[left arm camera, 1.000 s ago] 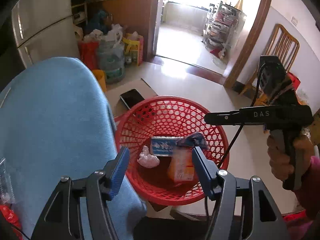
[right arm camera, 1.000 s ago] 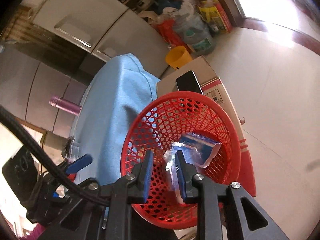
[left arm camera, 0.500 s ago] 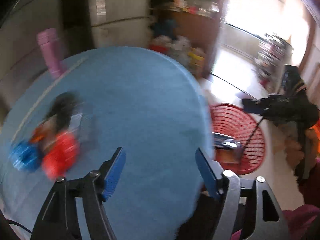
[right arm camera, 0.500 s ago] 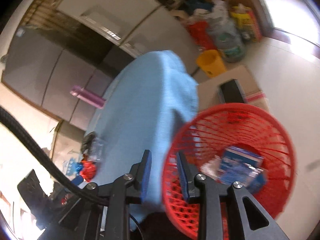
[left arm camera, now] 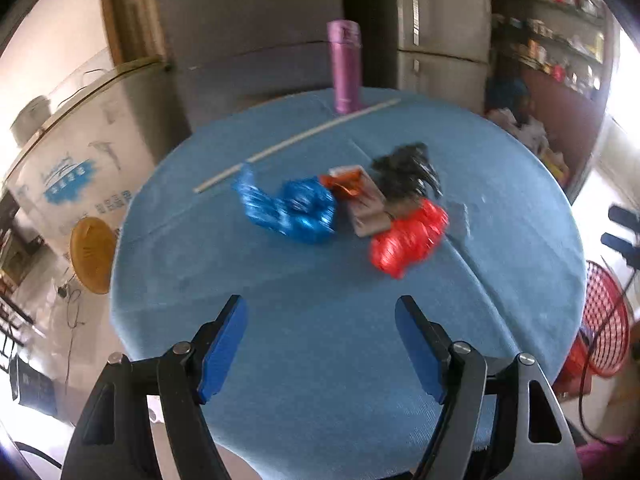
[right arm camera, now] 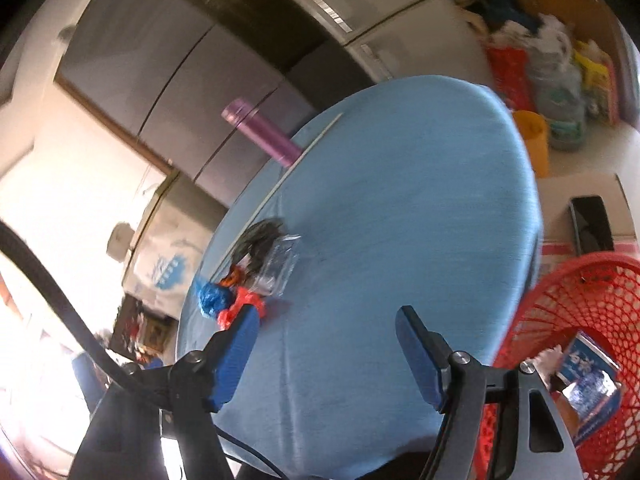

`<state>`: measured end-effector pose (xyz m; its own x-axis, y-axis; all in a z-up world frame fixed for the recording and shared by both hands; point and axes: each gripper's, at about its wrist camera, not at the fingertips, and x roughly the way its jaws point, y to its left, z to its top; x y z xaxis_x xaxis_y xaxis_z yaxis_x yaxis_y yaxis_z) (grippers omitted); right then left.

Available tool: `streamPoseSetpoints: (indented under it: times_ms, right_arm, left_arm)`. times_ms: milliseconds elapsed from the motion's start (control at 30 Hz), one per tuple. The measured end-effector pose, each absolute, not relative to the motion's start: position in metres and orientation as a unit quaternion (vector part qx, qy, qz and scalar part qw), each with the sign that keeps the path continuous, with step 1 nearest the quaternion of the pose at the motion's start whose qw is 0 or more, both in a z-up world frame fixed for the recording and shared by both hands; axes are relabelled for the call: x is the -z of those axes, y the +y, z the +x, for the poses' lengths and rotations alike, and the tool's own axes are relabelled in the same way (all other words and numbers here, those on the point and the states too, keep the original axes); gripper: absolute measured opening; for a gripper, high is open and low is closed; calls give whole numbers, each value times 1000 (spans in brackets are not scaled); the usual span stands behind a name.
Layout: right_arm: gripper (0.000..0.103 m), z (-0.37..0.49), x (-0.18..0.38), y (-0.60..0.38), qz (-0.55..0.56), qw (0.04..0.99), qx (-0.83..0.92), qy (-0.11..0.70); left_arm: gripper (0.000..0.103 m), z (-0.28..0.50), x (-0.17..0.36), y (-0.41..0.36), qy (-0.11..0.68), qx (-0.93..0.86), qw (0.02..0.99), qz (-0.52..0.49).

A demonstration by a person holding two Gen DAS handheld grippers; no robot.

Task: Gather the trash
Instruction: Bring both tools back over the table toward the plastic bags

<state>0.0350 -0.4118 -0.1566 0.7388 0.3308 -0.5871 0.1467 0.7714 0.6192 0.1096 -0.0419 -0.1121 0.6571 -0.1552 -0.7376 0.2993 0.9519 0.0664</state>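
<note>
Both tongs are now facing the blue tabletop (left arm camera: 320,340) instead of the red basket (right arm camera: 580,320), which is sitting low at the right, just off the tabletop's edge, with a blue-and-white packet (right arm camera: 588,380) already lying inside. The right tongs (right arm camera: 324,356) have just been opening and are standing wide with nothing between them; that packet is no longer in their grip. The left tongs (left arm camera: 320,344) have also been widening and are empty. Remaining trash is waiting mid-tabletop: a blue wrapper (left arm camera: 292,210), a red wrapper (left arm camera: 408,236), a dark clump (left arm camera: 408,168). Another pickup seems next.
</note>
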Motion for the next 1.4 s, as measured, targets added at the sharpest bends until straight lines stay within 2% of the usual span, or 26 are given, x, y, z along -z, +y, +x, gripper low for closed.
streamPoseSetpoints:
  times_ms: [133,500,800,1400]
  right_arm:
    - [75,38,139,-387,294,885,-58,357]
    - [75,60,70,-323,191,932,-70,299]
    - [75,67,108,-306,195,907,-79,365]
    - [75,70,129,-328,219,895,-53,385]
  left_arm:
    - [77,111,105,-34,389,104,912,82]
    - [77,105,99,-38,383,53,911,140]
    - [77,109,104,-32,408,39,901,139]
    - [78,107,112,-82,419,85,886,178]
